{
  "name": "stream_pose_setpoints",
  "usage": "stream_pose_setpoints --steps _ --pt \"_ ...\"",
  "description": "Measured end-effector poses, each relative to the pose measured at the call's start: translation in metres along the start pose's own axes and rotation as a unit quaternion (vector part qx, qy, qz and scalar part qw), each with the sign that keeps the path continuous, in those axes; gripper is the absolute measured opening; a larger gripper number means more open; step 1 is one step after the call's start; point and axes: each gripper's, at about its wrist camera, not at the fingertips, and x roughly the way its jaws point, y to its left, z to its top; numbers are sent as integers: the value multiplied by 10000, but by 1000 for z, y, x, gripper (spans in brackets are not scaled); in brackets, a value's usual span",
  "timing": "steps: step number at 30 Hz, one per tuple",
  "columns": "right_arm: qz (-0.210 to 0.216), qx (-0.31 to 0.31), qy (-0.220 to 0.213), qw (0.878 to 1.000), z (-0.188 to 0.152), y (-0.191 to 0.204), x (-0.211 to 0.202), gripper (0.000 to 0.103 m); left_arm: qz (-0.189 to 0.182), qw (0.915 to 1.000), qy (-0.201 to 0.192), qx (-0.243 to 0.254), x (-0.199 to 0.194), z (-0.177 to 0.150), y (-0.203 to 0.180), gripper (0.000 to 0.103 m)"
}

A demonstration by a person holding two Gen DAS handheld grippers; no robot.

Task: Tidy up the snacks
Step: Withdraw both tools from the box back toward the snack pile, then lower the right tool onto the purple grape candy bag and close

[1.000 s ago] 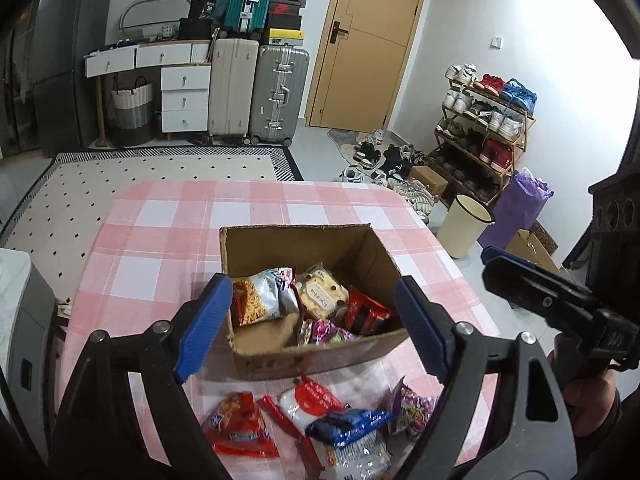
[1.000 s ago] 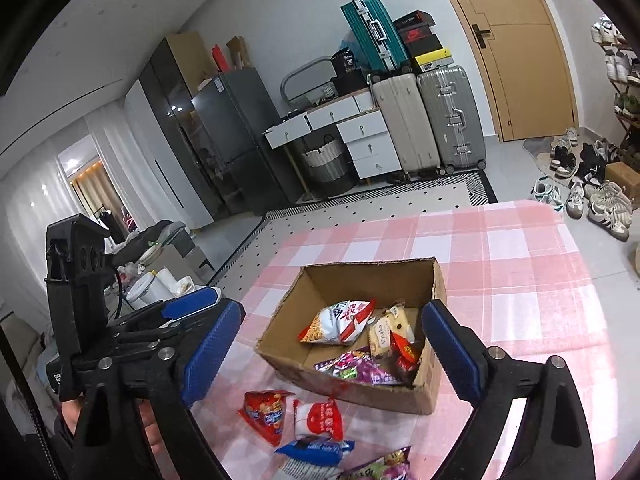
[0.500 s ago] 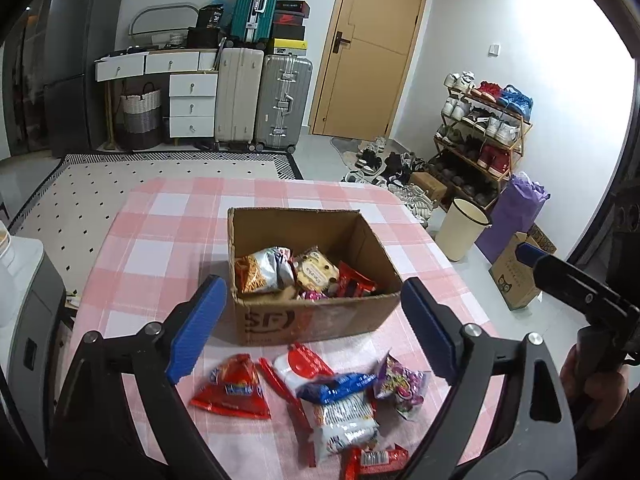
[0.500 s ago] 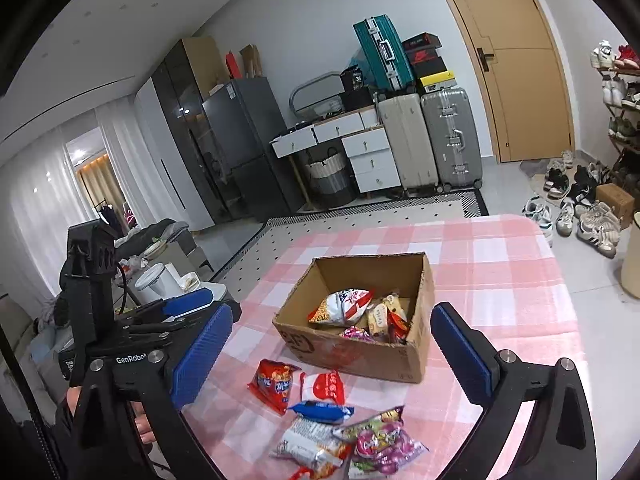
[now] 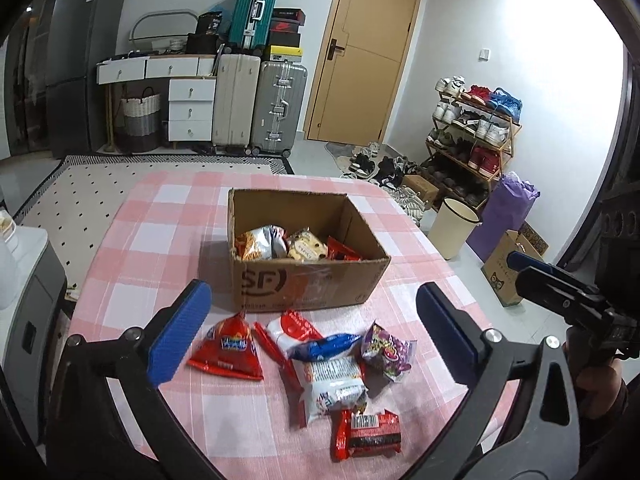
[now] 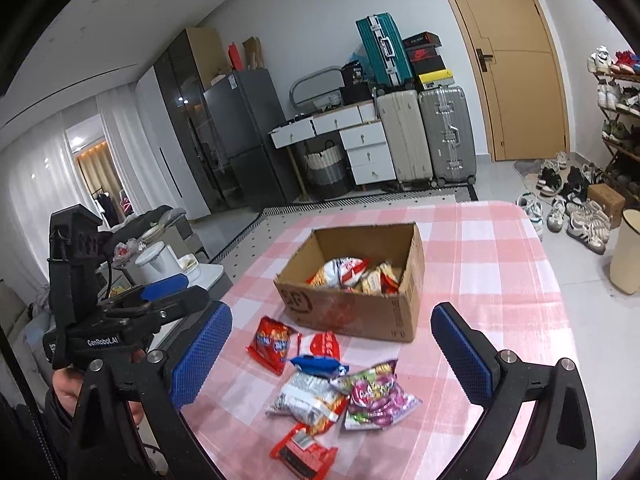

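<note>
Hovering over packets [image 5: 320,360], left gripper [image 5: 316,336] opening, right gripper [image 6: 332,360] wide, both empty. Risk: overlapping packets, grabbing two, dropping outside box [image 5: 304,292].

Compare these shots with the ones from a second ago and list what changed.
Both cameras have pulled back from the cardboard box: it looks smaller and farther, and more loose packets show in front, among them a red bar pack. The left gripper is opening, nothing between its fingers; the right gripper has widened too, also empty. Nothing was picked up or dropped. The box, its snacks and the checked tablecloth stayed put.
</note>
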Motion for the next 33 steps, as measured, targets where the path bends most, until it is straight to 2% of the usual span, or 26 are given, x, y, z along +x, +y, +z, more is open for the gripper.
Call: stream_pose_setpoints --steps 11,16,22,28,33 --pt "51 68 278 9996 -35 -8 12 102 115 9995 254 -118 6 -40 18 102" --pt "-23 123 603 9981 -56 -17 35 102 117 9984 533 -137 24 -58 24 102" --pt "12 160 928 9956 -74 -26 63 102 88 9975 682 -186 41 -73 28 102" --pt "-126 165 1355 9906 -92 -39 95 102 57 9960 852 -280 57 -86 37 102" --pt "-117 138 1520 9882 -99 -48 117 102 60 9948 957 -347 68 -95 47 102"
